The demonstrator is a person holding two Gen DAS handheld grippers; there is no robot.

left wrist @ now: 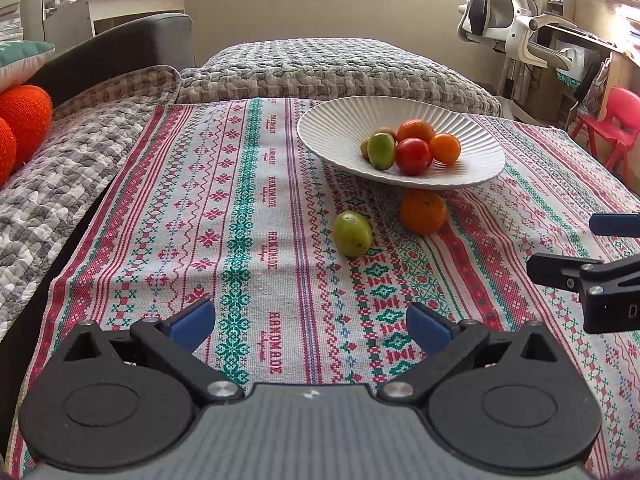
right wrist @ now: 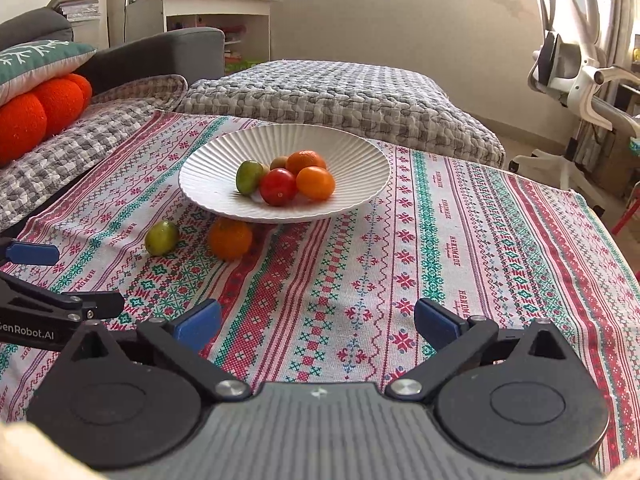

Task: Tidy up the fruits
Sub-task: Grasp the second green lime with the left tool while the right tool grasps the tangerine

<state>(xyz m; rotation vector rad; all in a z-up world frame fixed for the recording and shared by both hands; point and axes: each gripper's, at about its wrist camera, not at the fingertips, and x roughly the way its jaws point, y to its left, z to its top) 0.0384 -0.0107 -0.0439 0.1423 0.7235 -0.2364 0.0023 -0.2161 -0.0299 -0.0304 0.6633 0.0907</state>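
A white ribbed plate [left wrist: 340, 120] [right wrist: 352, 156] stands on the patterned cloth and holds a red tomato [left wrist: 413, 155] [right wrist: 277, 186], two oranges, a green fruit [left wrist: 381, 150] [right wrist: 249, 176] and a smaller brownish one behind it. On the cloth in front of the plate lie a green fruit [left wrist: 352, 233] [right wrist: 161, 237] and an orange [left wrist: 423, 212] [right wrist: 229, 239], the orange partly under the plate's rim. My left gripper [left wrist: 311, 324] is open and empty, well short of the loose fruits. My right gripper [right wrist: 318, 326] is open and empty too, off to their right.
The cloth [left wrist: 248, 208] covers a low table. A quilted grey sofa with orange cushions [left wrist: 20, 120] runs along the left, a quilted ottoman [left wrist: 328, 68] lies behind the table, and a white office chair [left wrist: 516, 24] and a red child's chair [left wrist: 612, 120] stand at the right.
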